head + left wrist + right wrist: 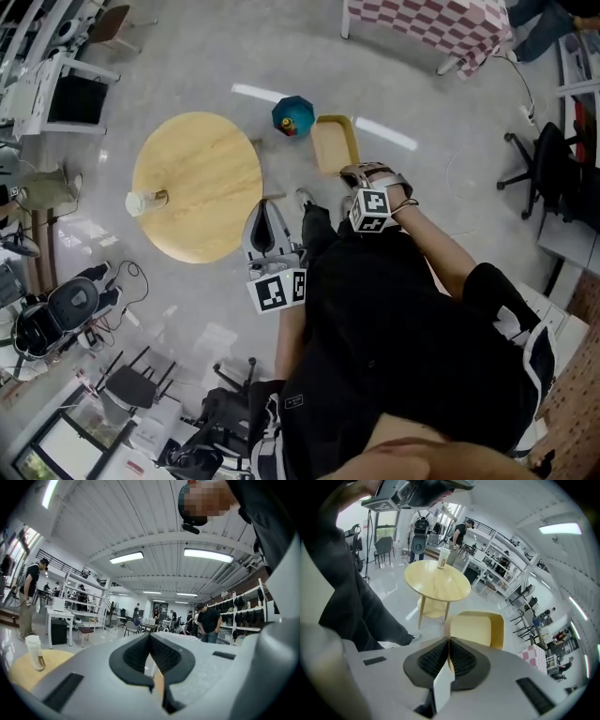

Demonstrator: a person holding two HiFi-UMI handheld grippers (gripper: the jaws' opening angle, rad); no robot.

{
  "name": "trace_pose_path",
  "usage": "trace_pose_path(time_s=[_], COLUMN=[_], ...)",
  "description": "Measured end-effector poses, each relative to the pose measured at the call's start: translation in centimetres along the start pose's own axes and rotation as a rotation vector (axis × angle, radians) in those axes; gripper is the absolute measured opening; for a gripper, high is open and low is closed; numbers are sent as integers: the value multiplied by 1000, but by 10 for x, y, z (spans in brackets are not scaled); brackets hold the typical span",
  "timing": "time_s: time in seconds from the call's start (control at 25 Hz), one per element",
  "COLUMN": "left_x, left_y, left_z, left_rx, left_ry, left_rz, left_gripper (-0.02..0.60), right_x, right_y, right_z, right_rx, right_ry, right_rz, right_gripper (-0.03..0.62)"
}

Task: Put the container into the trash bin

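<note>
Bright, even light falls from ceiling strip lights, and their reflections streak the glossy floor. Shadows are faint. Both gripper views bow strongly and go black at the corners; the right claw, close up, looks soft

Open floor ahead, wide between round table and checked table. Narrows to a slim gap between the round table's rim and the yellow chair; trash bin just past that gap, beside the chair, free from above. Bare wood across the tabletop except a cup near its left edge. Office chair well off to the right.
</note>
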State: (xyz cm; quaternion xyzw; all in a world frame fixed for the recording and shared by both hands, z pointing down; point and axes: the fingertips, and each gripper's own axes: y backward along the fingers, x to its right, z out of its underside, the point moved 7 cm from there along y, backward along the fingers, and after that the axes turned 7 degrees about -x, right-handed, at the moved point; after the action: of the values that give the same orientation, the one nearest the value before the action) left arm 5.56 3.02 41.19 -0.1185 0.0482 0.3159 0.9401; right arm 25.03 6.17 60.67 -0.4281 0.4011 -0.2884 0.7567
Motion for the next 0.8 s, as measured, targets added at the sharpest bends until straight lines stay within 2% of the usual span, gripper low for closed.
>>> trace_pose_path(time_s=[0.36,0.8], left_x=[-34,-110], left_y=[-85,-204], left_z=[-6,-24], left_rx=[5,-53], left_ry=[14,25], left_rz=[9,14], left_gripper=[6,6], right_x=[56,136], right_y=[-54,-178], right_z=[-12,-52], right_rx=[-26,-87], right_ry=[14,34], right_rz=[-40,-193], right_gripper=[32,32])
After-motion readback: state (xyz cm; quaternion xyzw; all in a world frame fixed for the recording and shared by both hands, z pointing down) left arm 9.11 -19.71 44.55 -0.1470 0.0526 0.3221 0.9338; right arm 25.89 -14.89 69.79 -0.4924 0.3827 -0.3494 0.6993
